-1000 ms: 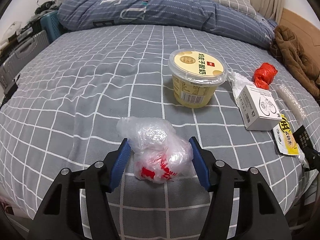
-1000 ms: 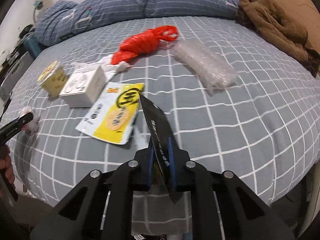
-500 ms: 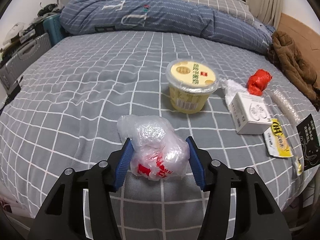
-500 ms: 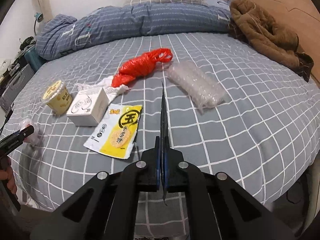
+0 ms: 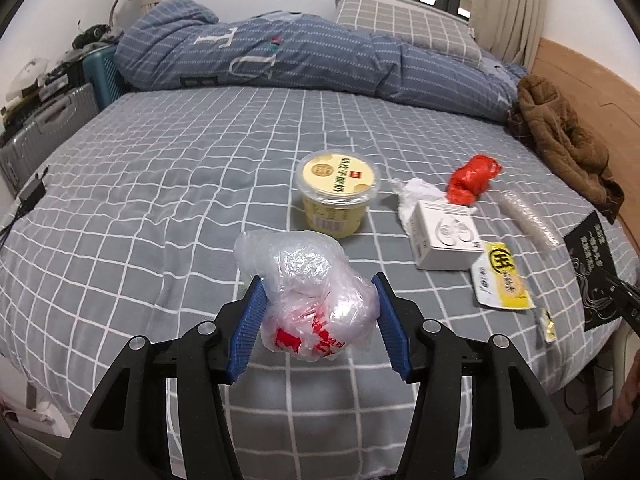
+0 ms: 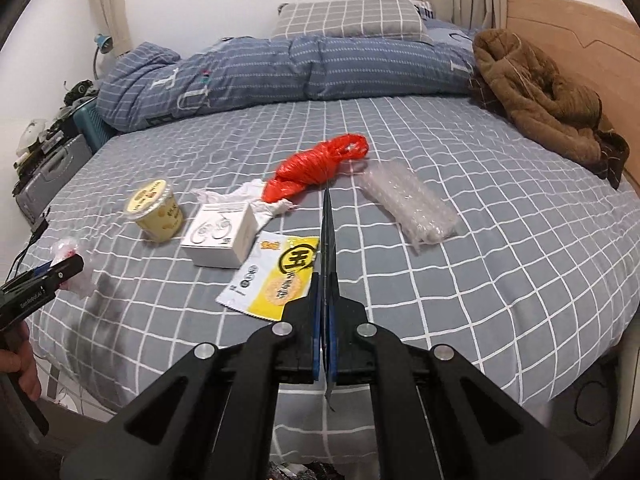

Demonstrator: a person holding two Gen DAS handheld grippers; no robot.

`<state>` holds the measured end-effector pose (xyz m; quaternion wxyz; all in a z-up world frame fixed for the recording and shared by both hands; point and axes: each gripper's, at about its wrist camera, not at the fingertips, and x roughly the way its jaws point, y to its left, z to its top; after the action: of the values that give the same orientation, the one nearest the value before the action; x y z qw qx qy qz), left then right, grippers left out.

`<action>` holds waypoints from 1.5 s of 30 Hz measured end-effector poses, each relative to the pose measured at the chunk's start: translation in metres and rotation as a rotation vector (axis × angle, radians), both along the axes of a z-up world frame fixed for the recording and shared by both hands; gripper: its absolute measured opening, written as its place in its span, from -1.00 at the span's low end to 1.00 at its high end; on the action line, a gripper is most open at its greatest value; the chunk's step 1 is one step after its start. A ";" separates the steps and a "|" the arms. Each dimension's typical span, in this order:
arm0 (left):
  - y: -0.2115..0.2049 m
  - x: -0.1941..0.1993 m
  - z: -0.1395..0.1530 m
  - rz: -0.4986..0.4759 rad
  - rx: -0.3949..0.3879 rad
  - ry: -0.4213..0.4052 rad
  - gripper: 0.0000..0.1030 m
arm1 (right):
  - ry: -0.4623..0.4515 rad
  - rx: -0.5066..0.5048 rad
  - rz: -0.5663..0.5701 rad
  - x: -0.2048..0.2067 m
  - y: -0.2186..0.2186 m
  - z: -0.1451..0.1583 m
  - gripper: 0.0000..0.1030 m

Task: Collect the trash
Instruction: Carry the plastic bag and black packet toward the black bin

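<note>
A: What's held?
B: The left gripper (image 5: pixel 318 320) clamps one crumpled clear plastic bag with red print (image 5: pixel 312 300); the right gripper (image 6: pixel 325 344) pinches one thin black packet (image 6: pixel 329 248) edge-on.
A: On the bed?
B: One yellow sachet (image 6: pixel 276 280), one white box (image 6: pixel 220 236), one yellow lidded cup (image 5: pixel 337 196), its Chinese label unreadable, one red bag (image 6: pixel 316 168).
</note>
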<state>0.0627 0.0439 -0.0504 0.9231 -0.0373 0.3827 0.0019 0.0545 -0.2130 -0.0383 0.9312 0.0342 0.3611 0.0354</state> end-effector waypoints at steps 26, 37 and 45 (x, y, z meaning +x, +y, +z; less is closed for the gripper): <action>-0.033 -0.076 0.008 -0.047 -0.044 -0.015 0.03 | -0.034 0.006 0.153 -0.072 0.054 0.008 -0.96; -0.040 -0.099 0.002 -0.053 -0.036 -0.004 0.03 | -0.030 0.002 0.160 -0.088 0.062 0.007 -0.96; -0.046 -0.113 -0.006 -0.063 -0.039 0.018 0.03 | -0.021 -0.002 0.176 -0.102 0.070 0.004 -0.96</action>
<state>-0.0498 -0.0020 -0.0564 0.9184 -0.0430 0.3919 -0.0344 -0.0479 -0.1428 -0.0348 0.9283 0.0009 0.3528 0.1173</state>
